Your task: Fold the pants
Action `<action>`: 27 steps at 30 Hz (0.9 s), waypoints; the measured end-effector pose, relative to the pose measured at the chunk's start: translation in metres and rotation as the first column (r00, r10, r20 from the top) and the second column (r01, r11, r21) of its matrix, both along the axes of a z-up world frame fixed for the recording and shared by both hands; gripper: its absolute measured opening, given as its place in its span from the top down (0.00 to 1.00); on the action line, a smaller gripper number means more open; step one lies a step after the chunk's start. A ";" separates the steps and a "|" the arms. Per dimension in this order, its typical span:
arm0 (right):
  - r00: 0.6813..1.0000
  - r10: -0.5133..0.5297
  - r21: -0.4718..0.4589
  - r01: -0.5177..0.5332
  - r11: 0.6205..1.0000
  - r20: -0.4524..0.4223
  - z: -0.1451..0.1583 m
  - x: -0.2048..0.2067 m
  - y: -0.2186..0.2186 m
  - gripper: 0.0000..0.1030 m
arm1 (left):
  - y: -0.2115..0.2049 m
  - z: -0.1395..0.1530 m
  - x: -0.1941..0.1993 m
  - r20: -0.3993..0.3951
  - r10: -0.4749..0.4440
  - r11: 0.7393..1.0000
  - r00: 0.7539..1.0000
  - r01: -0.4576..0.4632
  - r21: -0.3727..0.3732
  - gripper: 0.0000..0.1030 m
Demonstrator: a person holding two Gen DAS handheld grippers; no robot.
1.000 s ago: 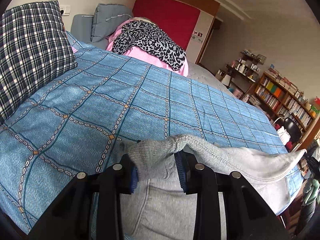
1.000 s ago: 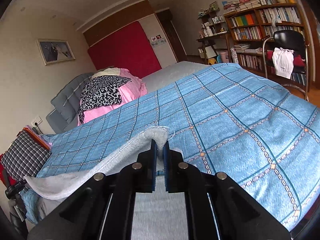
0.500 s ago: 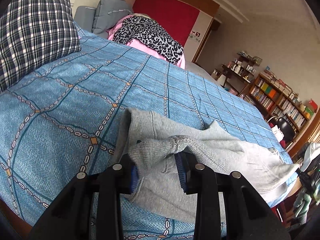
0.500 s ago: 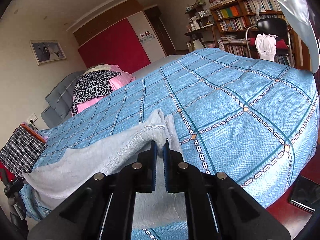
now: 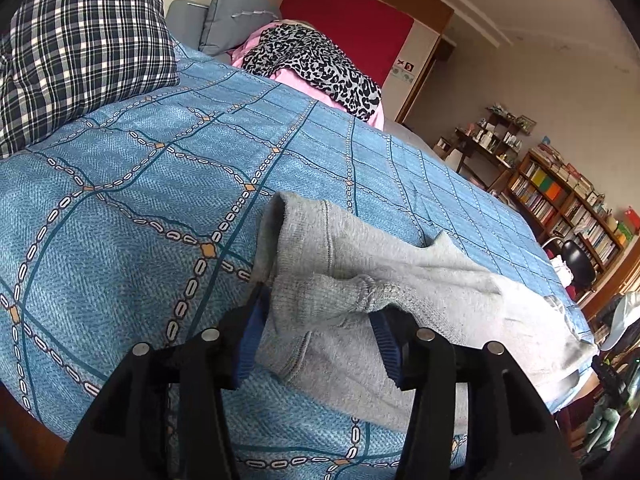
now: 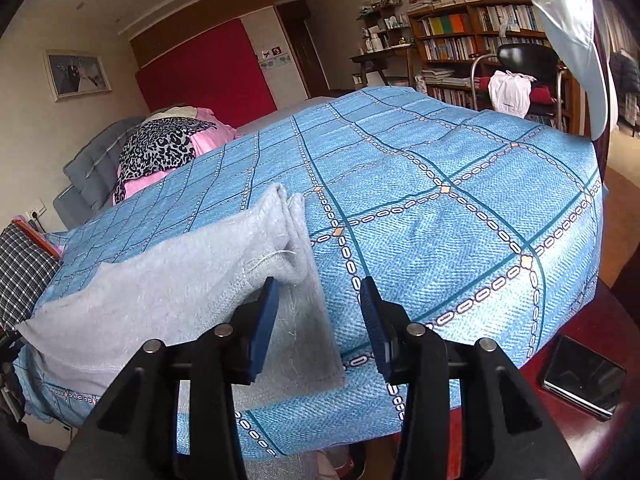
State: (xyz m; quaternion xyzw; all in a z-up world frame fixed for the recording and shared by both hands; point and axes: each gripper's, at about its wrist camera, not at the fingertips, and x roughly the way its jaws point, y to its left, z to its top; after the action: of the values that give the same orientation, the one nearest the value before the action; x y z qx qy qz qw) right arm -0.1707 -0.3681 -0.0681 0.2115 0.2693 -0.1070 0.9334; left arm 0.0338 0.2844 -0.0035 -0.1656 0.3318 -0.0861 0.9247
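Observation:
Grey sweatpants [image 5: 420,276] lie folded over on the blue patterned bedspread [image 5: 120,200] near its front edge. The ribbed waistband end sits bunched between the fingers of my left gripper [image 5: 316,340], whose jaws are opening and no longer pinch it. In the right wrist view the pants [image 6: 160,280] stretch to the left, and their cuff end rests against the left finger [image 6: 264,320]. My right gripper [image 6: 318,320] is also opening, with a wide gap, and only the cloth's edge lies inside it.
A plaid pillow [image 5: 80,52] lies at the far left of the bed, and a pink and leopard-print pile [image 5: 312,60] at the head. Bookshelves [image 6: 460,40] and a black chair [image 6: 524,60] stand beyond the bed. A dark phone [image 6: 580,376] lies on a reddish surface at the lower right.
Both grippers came down and laid the pants on the bedspread. Both pairs of jaws, shut on the cloth before, now stand apart.

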 end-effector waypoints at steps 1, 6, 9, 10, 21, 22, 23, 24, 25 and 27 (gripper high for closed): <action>1.000 -0.003 0.029 0.002 1.000 0.008 -0.001 -0.004 -0.003 0.58 | 0.000 0.000 -0.002 -0.003 0.004 1.000 1.000 -0.004 -0.001 0.47; 0.993 0.080 0.292 -0.102 0.951 0.086 -0.013 -0.012 -0.014 0.58 | 0.002 -0.004 -0.009 -0.011 0.020 1.000 1.000 -0.020 -0.001 0.41; 0.986 0.133 0.429 -0.162 0.889 0.096 -0.030 -0.004 -0.009 0.58 | 0.004 -0.007 -0.013 -0.014 0.025 1.000 1.000 -0.025 -0.006 0.40; 0.986 0.144 0.453 -0.169 0.875 0.089 -0.035 0.000 -0.006 0.58 | 0.004 -0.007 -0.014 -0.016 0.027 1.000 1.000 -0.027 -0.008 0.40; 0.995 0.099 0.369 -0.097 0.924 0.012 -0.042 0.042 0.018 0.58 | 0.011 -0.018 -0.025 -0.032 0.052 0.997 0.998 -0.053 -0.060 0.26; 0.996 0.095 0.350 -0.090 0.932 0.004 -0.042 0.045 0.020 0.58 | 0.012 -0.018 -0.027 -0.033 0.051 0.996 0.998 -0.054 -0.066 0.26; 0.996 0.091 0.332 -0.084 0.940 -0.005 -0.042 0.048 0.023 0.58 | 0.013 -0.017 -0.030 -0.032 0.051 0.996 0.998 -0.053 -0.072 0.26; 0.996 0.087 0.317 -0.080 0.945 -0.010 -0.042 0.051 0.026 0.60 | 0.014 -0.016 -0.033 -0.029 0.051 0.996 0.998 -0.053 -0.079 0.26; 0.996 0.083 0.302 -0.075 0.950 -0.015 -0.043 0.052 0.027 0.65 | 0.014 -0.015 -0.035 -0.029 0.049 0.995 0.998 -0.052 -0.086 0.26; 0.997 0.070 0.280 -0.059 0.958 -0.027 -0.044 0.055 0.028 0.71 | 0.017 -0.014 -0.040 -0.036 0.048 0.992 0.998 -0.051 -0.116 0.26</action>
State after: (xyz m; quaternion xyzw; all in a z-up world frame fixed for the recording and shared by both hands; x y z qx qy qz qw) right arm -0.1155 -0.3403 -0.1118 0.3299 0.3057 -0.0413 0.8922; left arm -0.0065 0.3013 -0.0171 -0.2292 0.3372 -0.0797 0.9096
